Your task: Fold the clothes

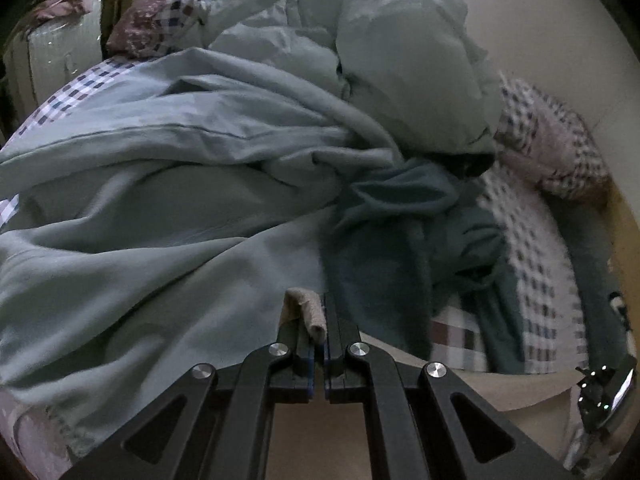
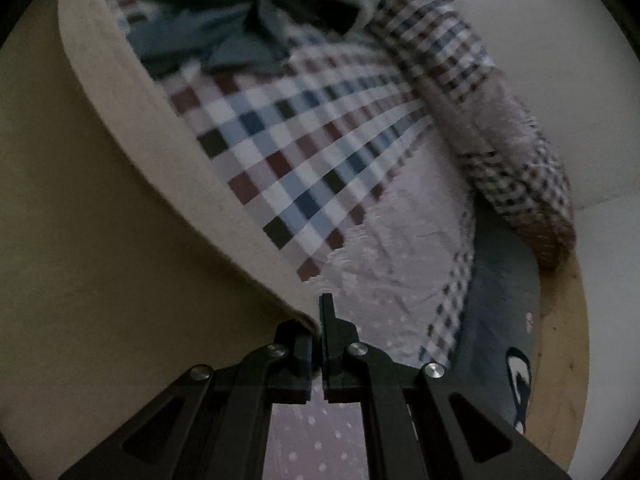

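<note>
Meanwhile, left tool (image 1: pixel 319 322) and right tool (image 2: pixel 320 320) each clamped on the beige cloth's (image 2: pixel 100 200) hem, above the checkered bedsheet (image 2: pixel 304 148).

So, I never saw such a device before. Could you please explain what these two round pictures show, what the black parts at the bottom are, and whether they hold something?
A person holds one hand tool in each hand; no robot arm is involved. Each tool has two black fingers and a wide-angle camera looking along them, hence the round pictures. One picture is from the left tool, the other from the right.

The left gripper is shut on an edge of beige cloth. The right gripper is shut on beige cloth too, which spreads wide to its left; probably one garment, being folded.

Below lies a bed with a checked sheet, a crumpled grey-green blanket and a dark teal garment.
</note>
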`<action>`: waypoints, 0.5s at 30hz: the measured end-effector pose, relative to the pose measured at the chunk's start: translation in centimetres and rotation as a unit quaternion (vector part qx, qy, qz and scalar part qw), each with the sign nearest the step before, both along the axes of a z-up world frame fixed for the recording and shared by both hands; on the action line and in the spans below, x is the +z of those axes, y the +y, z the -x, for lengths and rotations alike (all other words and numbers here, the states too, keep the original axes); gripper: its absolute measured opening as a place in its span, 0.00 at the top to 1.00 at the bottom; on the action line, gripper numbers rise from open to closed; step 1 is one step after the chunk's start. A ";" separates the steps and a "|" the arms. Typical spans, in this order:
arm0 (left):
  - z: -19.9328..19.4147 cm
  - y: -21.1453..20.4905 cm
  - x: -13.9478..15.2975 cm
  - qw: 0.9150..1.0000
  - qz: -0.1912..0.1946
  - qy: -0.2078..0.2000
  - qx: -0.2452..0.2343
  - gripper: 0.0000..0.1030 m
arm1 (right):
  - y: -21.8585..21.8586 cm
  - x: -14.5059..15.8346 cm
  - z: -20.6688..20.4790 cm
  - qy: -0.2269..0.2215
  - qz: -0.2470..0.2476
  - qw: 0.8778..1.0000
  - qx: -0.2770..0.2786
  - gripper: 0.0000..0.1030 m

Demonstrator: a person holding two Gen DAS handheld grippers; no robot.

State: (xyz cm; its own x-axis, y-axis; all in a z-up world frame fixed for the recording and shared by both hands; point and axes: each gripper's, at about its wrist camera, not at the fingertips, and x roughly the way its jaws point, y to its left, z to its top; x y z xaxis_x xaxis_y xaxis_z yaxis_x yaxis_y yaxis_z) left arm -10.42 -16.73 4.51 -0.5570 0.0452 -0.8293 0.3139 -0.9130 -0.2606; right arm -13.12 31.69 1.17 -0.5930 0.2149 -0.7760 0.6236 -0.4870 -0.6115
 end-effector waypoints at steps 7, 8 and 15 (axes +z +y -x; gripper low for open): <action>1.3 -0.2 -2.7 1.000 0.008 -0.011 -0.010 0.98 | 0.7 -3.6 3.2 -0.060 0.030 0.997 -0.036 0.97; 1.2 -0.5 -3.1 1.000 0.000 -0.009 -0.011 0.98 | 1.1 -3.9 3.7 -0.069 0.040 0.996 -0.048 0.91; -2.9 -2.5 -1.0 0.997 -0.038 0.074 0.002 0.88 | 6.3 -1.7 5.5 0.034 0.121 0.971 -0.202 0.52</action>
State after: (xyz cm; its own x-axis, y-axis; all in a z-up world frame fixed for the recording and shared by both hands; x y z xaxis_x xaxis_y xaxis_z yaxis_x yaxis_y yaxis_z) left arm -7.51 -19.19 3.48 -0.6731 0.1015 -0.7326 0.2713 -0.8875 -0.3723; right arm -18.62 38.00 -0.58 -0.5498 0.2570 -0.7948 0.3144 -0.8179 -0.4819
